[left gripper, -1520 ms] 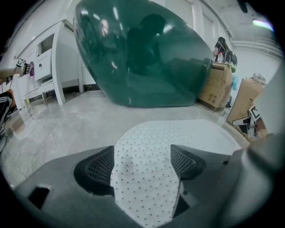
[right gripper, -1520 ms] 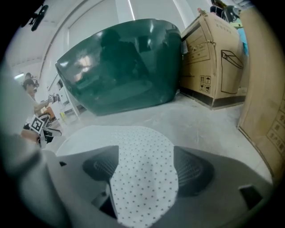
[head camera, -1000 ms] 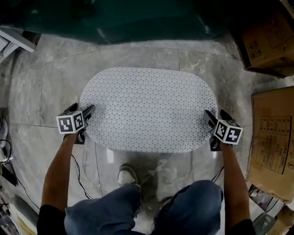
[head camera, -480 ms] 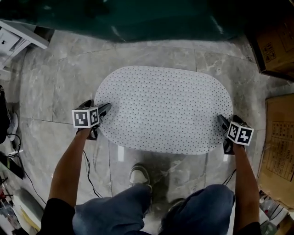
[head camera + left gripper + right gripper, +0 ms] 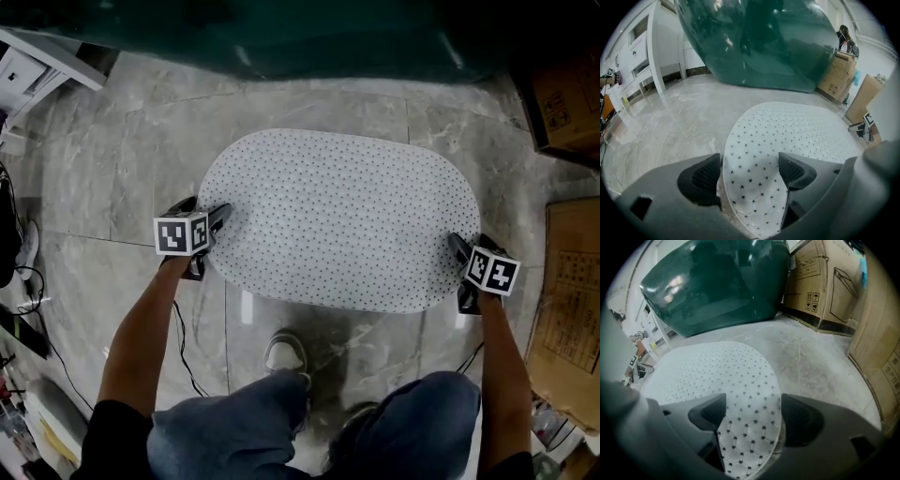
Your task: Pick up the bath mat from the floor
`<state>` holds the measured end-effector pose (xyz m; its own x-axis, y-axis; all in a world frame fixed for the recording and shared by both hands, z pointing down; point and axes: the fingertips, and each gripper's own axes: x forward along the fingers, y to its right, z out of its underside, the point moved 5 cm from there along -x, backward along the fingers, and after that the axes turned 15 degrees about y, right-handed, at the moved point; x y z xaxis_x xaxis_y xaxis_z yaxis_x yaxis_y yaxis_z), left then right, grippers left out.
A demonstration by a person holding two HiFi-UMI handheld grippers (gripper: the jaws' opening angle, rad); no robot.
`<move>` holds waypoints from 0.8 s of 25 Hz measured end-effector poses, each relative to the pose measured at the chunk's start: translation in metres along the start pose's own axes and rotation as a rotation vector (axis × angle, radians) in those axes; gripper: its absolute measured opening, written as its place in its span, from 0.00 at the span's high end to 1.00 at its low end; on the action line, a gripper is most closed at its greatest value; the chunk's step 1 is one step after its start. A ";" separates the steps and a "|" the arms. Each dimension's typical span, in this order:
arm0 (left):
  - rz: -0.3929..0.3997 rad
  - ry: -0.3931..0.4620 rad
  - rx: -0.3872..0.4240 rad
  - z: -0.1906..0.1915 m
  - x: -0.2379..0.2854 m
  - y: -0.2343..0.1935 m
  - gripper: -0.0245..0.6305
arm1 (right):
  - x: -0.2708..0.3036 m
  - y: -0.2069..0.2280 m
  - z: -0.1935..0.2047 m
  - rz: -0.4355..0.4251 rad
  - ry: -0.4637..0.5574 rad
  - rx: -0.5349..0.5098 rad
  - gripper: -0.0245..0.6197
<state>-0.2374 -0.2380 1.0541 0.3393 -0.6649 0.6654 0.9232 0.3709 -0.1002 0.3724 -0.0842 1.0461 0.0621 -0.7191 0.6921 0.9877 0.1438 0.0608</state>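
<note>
The dark green tub (image 5: 309, 37) stands behind the oval dotted bath mat (image 5: 342, 220), which lies on the marble floor (image 5: 112, 169). The left gripper (image 5: 211, 206) and right gripper (image 5: 467, 244) straddle its opposite ends. Their jaws have just been closing but are not yet pinching. Next I think both must clench, then lift together.

Place: we read a bathroom-fittings storeroom or showroom | far: glossy dark-green tub (image 5: 759, 42) | underfoot: grey marble tiles (image 5: 103, 187) | right: cardboard boxes (image 5: 820, 282) | left: white cabinet (image 5: 640, 65)
</note>
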 end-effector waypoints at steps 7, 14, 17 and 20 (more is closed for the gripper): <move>-0.016 0.018 -0.010 0.001 -0.003 0.008 0.48 | -0.001 -0.006 0.002 -0.015 0.021 -0.001 0.48; 0.040 0.011 -0.062 -0.002 -0.002 0.018 0.69 | -0.001 -0.018 -0.001 -0.082 0.029 -0.009 0.72; 0.053 0.011 -0.049 -0.003 -0.003 0.022 0.74 | -0.001 -0.024 -0.004 -0.100 0.033 0.002 0.76; 0.062 0.021 -0.050 -0.003 -0.005 0.024 0.80 | 0.001 -0.028 0.000 -0.123 0.020 0.045 0.88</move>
<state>-0.2160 -0.2279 1.0462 0.3990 -0.6551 0.6416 0.9081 0.3794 -0.1774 0.3448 -0.0892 1.0452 -0.0555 -0.7464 0.6632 0.9806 0.0842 0.1768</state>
